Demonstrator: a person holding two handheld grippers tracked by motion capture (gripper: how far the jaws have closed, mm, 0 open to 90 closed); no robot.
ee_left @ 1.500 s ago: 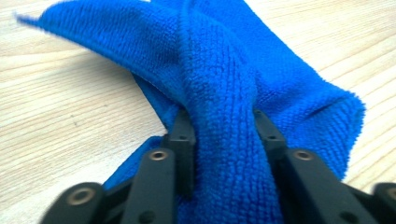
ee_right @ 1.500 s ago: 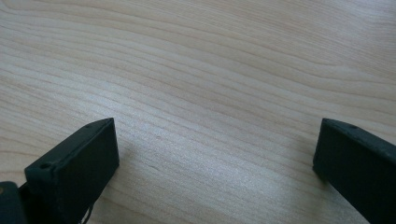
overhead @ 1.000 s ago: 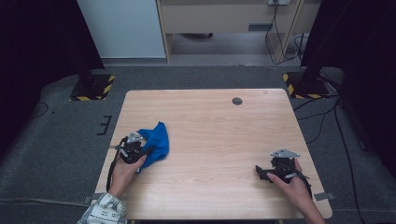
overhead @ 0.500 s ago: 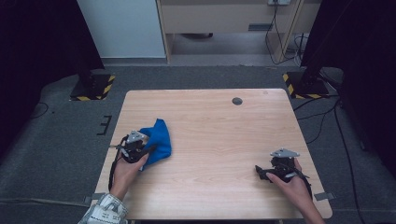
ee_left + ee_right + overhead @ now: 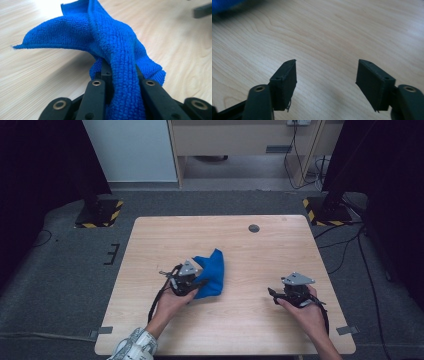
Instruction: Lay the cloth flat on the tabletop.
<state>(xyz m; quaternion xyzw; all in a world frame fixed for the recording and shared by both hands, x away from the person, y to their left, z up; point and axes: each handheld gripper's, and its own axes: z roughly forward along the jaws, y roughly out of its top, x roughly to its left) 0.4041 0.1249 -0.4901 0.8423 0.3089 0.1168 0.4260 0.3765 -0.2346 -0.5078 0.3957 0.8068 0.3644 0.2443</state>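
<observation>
Light wooden table, with the left gripper clamped on a bunched blue cloth near its middle, while the right gripper's jaws, just been closing, stand apart around nothing.

A wooden table stands on grey carpet; a small dark disc lies near its far edge; hazard-striped bases flank it; a cabinet stands behind.

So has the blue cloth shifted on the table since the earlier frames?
Yes. The blue cloth, clamped in the left gripper, has travelled rightward toward the table's middle, away from the table's left edge and closer to the right gripper.
</observation>
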